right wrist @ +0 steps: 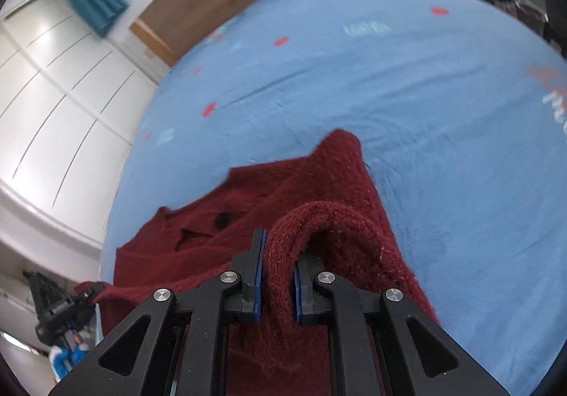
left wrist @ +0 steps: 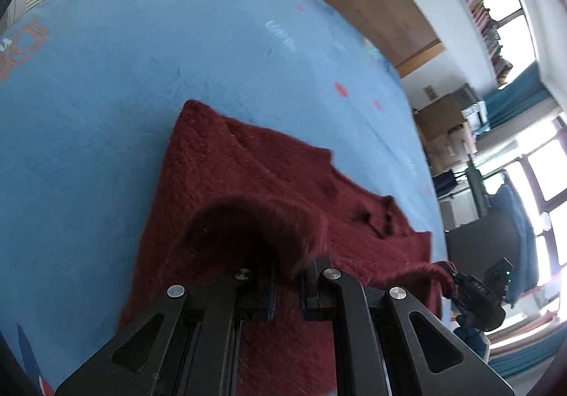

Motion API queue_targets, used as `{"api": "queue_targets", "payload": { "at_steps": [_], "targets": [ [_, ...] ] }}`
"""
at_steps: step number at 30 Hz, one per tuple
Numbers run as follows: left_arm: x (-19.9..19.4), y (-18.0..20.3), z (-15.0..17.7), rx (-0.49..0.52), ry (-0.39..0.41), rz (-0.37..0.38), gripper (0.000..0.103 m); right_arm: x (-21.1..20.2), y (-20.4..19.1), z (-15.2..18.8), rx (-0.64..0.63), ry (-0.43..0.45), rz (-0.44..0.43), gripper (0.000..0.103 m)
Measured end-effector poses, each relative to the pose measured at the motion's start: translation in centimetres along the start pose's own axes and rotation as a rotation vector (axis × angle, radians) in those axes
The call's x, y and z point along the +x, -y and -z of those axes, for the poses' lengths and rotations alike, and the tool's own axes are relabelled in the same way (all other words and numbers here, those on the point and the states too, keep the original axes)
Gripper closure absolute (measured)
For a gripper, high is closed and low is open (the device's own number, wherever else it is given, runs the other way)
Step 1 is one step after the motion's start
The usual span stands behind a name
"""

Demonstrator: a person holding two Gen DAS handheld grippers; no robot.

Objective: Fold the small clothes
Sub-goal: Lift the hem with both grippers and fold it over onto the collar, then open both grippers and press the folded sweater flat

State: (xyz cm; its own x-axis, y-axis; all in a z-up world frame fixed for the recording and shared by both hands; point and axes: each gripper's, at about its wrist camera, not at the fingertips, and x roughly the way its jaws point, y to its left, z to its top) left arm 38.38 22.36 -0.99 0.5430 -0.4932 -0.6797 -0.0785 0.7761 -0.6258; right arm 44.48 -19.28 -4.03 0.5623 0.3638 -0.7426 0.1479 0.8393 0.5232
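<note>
Now both grippers clamp dark red sweater (right wrist: 290,190) lying on blue bed sheet (right wrist: 425,95): right gripper (right wrist: 278,284) fingers pinch hem fold at 6 o'clock; left gripper (left wrist: 287,284) fingers likewise.

Each gripper, the left gripper (left wrist: 287,289) and the right gripper (right wrist: 278,284), has black angular arms with triangular cut-outs, round silver screws (left wrist: 176,290) and blue-padded fingers (right wrist: 260,275).
</note>
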Motion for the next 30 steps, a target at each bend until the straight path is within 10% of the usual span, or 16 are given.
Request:
{"api": "queue_targets", "payload": {
  "at_steps": [11,20,30],
  "targets": [
    [-1.4,-4.0,-2.7,-0.184,0.047,0.08,0.046,2.1,2.8,-1.8,0.161,-0.039,-0.059,0.063],
    [-6.5,-0.8,-3.9,-0.053,0.13,-0.043,0.045,-1.8,1.2,-4.9,0.146,0.045,-0.016,0.042],
    [-0.6,4.5,1.7,0.2,0.044,-0.146,0.045,-0.3,-4.1,-0.9,-0.252,-0.002,0.155,0.042]
  ]
}}
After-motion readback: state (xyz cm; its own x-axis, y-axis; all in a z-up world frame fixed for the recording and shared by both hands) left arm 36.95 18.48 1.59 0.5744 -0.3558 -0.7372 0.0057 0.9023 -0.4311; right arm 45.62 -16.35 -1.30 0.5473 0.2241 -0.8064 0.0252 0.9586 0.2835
